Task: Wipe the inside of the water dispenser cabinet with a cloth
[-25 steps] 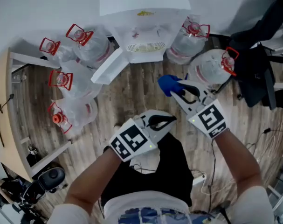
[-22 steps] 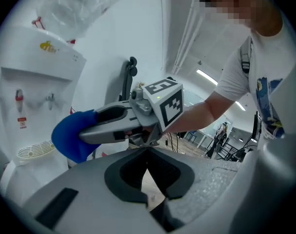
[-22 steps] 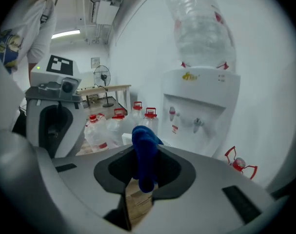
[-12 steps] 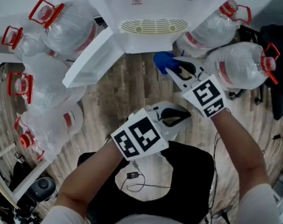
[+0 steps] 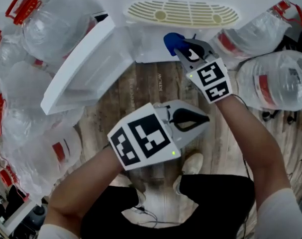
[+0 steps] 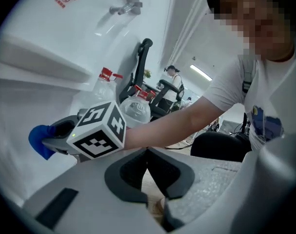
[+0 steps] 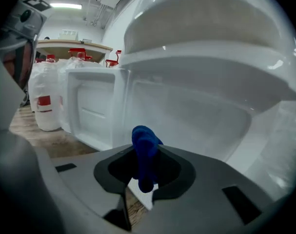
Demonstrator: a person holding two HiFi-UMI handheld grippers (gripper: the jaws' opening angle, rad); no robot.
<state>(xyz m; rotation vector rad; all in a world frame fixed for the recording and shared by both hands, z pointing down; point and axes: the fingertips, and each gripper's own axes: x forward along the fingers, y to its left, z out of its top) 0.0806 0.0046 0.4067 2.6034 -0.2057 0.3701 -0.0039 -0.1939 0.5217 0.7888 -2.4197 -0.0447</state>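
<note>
step: reach in | right gripper (image 7: 145, 172) fingers clamped on cloth (image 7: 145, 147), at the open cabinet (image 7: 187, 113) mouth | left gripper (image 6: 148, 155) fingers closed, empty | advice: enter clear of door (image 5: 86, 59), press cloth flat against wall

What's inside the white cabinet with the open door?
Only bare white walls show inside the cabinet. The right gripper, shut on a blue cloth, covers the cabinet floor, so anything lying there is hidden.

Bare floor (image 5: 151, 86) leads into the cabinet opening (image 7: 187, 111), hemmed by the swung-out door (image 5: 86, 63) and water bottles (image 5: 277, 81)
</note>
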